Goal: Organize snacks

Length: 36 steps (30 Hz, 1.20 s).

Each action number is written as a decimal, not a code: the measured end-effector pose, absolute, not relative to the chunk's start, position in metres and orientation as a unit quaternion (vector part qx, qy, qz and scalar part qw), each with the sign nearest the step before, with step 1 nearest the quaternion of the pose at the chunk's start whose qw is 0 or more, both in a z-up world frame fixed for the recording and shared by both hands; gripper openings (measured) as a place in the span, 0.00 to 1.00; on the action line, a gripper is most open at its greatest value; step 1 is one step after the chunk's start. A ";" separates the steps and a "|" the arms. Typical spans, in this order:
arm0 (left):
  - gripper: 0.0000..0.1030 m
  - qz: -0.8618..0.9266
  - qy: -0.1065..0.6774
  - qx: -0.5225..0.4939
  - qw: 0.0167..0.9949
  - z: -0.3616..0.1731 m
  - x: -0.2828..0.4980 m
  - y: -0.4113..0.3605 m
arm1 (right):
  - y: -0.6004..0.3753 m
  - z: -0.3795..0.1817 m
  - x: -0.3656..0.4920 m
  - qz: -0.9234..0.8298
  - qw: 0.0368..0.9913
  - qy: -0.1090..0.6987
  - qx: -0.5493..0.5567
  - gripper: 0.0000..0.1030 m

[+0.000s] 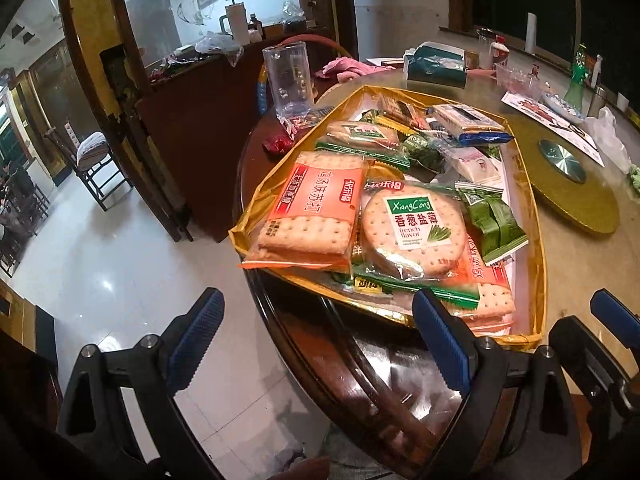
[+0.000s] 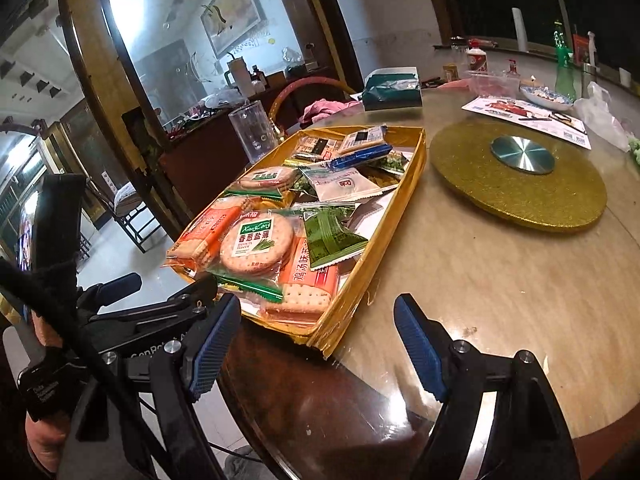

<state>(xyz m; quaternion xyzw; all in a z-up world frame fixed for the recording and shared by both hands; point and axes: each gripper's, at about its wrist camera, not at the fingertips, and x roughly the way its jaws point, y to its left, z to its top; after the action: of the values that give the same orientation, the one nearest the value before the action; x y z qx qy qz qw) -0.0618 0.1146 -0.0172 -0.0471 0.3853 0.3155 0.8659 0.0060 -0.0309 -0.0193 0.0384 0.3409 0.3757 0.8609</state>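
Left tool [image 1: 316, 344]: fingers spread wide apart, nothing between them; it hangs at the table's near edge, its right finger just short of the tray's near rim.
Right tool [image 2: 318, 344]: fingers also wide apart and empty; it sits just beside the left tool, whose body shows to its left in the right wrist view.
Gold tray [image 1: 538, 264]: one, lying on the table straight ahead of both tools, nearest corner just beyond the right tool's left finger.
Orange soda-cracker packs [image 1: 310, 210]: two counted; one ahead and left of the left tool at the tray's near-left corner, the other partly buried just past its right finger.
Round XiangCong cracker pack [image 1: 414, 228]: one at the front, lying on top of the orange packs; a second green-labelled cracker pack [image 1: 362, 134] lies farther ahead.
Green leaf-print sachets [image 1: 496, 224]: one clear at the right of the round pack; more green wrappers behind it, count unclear.
Blue-edged biscuit pack [image 1: 468, 122]: one, at the tray's far end.
White sachet [image 2: 346, 182]: one, mid-tray.
Clear plastic mug [image 1: 289, 80]: one, upright, beyond the tray's far-left side.
Red wrapped sweet [image 1: 277, 144]: one, loose on the table left of the tray.
Gold turntable [image 2: 520, 180]: one, with a steel hub, ahead and right of the right tool, apart from the tray.
Table [image 2: 480, 300]: round, glossy, dark rim.
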 end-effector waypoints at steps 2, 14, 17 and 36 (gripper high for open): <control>0.92 0.316 0.390 -0.047 0.864 -0.020 -0.060 0.115 | -0.030 -0.021 0.008 0.375 0.861 0.343 0.038 0.77; 0.92 0.326 0.378 -0.059 0.864 -0.019 -0.059 0.126 | -0.018 -0.021 0.024 0.364 0.860 0.357 0.017 0.77; 0.92 0.323 0.379 -0.065 0.865 -0.016 -0.060 0.130 | -0.016 -0.020 0.031 0.356 0.860 0.364 0.016 0.77; 0.92 0.320 0.368 -0.063 0.871 -0.003 -0.051 0.134 | -0.002 -0.010 0.038 0.355 0.863 0.358 -0.007 0.77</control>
<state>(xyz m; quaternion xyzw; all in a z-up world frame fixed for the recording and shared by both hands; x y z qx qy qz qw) -0.0514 0.1339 -0.0026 -0.0628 0.3681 0.3198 0.8708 0.0383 -0.0023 -0.0099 -0.0069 0.3585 0.3549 0.8634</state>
